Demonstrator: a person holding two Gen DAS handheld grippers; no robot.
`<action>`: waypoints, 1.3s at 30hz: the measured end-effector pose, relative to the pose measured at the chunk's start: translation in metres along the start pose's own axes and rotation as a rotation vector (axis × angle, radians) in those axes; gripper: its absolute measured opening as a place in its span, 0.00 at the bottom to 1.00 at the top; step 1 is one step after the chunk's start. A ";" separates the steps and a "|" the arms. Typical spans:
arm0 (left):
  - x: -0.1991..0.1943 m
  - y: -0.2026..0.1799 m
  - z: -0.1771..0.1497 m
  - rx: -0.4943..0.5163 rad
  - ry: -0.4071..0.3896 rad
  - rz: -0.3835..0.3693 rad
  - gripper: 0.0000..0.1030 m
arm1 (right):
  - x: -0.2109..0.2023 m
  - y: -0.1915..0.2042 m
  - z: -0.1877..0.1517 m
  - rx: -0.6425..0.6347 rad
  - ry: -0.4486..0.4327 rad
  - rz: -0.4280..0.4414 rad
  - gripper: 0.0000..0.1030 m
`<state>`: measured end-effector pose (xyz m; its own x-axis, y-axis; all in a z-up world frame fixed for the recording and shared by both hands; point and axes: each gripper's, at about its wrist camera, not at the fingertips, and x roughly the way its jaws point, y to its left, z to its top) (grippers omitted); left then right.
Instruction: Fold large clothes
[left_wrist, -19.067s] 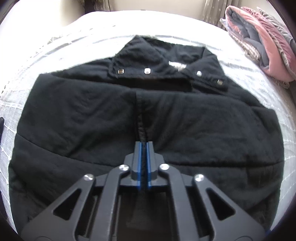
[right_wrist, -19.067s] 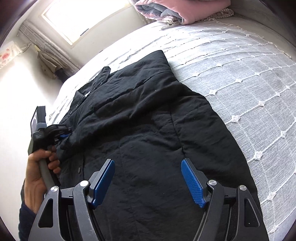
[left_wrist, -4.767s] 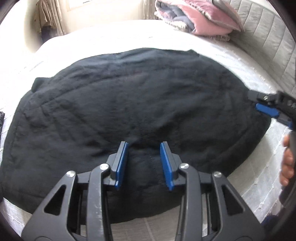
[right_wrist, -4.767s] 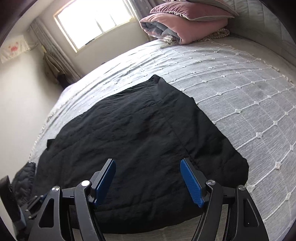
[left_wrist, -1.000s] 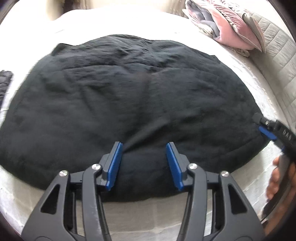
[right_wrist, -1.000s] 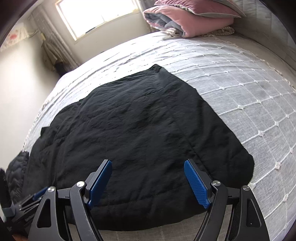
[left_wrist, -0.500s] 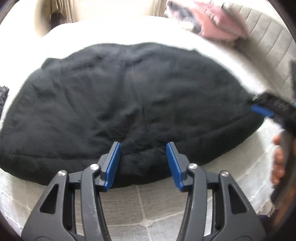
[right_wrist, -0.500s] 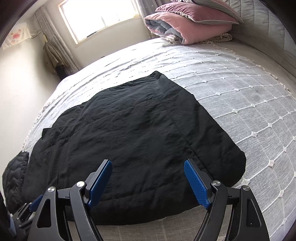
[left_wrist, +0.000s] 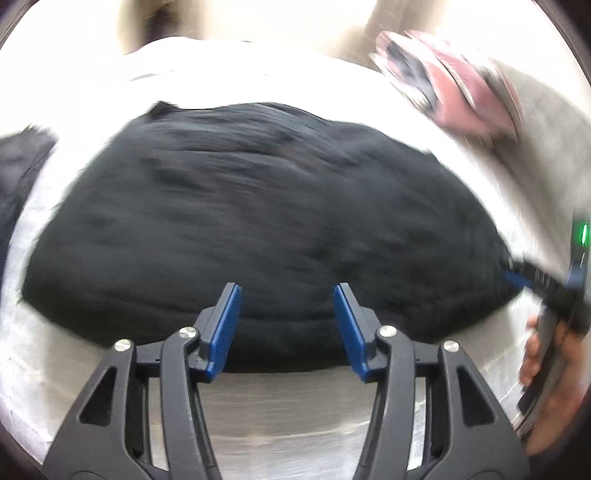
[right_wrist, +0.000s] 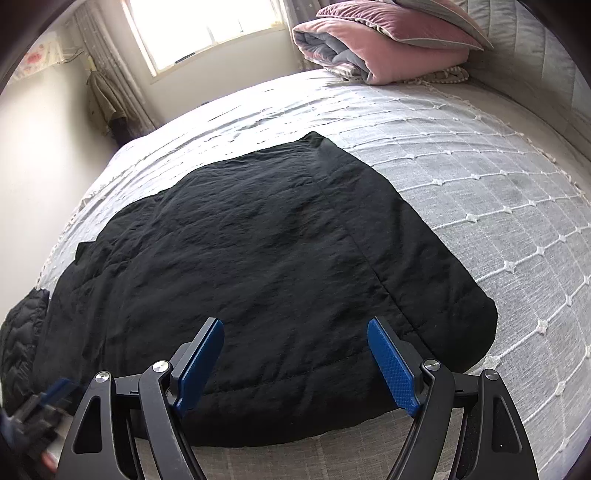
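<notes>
Black padded garment is lying spread flat across the near half of the bed, its surface creased and a straight seam running from its far edge toward the near hem. Its rounded near-right corner is sitting at about four o'clock in the right wrist view, and its far corner is pointing toward twelve o'clock. The pale quilted bedspread is showing bare around it on the right and along the near edge.

The right gripper is hanging over the near hem with its blue pads standing wide apart; nothing is lying between them and they are not touching the cloth. The left gripper is hovering at the hem too, its pads parted about halfway, gripping nothing; the left wrist view is smeared with motion blur, so fine detail there cannot be told. In that view the right gripper is appearing at three o'clock, at the garment's right corner, with the person's hand wrapping its handle at four o'clock. Whether its tip is touching the cloth there cannot be told.

A second dark quilted piece is lying at nine o'clock, just beside the garment's left edge. A folded pink and grey duvet is resting at one o'clock by the headboard, well apart from the garment. A bright window is glowing at eleven o'clock.
</notes>
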<state>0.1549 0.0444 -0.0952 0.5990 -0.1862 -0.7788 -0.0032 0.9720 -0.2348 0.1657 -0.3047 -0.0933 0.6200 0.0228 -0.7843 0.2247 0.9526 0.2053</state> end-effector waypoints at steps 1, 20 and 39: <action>-0.007 0.022 0.002 -0.047 -0.015 0.017 0.53 | -0.001 -0.001 0.000 0.005 -0.002 0.000 0.79; -0.019 0.187 -0.030 -0.382 0.027 0.035 0.57 | 0.016 -0.062 0.000 0.227 -0.023 0.167 0.77; -0.012 0.201 -0.035 -0.567 0.061 -0.239 0.66 | -0.016 -0.055 -0.011 0.215 -0.024 -0.029 0.80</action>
<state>0.1185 0.2371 -0.1535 0.5893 -0.4138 -0.6939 -0.3095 0.6778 -0.6670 0.1346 -0.3543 -0.0986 0.6283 -0.0130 -0.7779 0.3963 0.8658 0.3056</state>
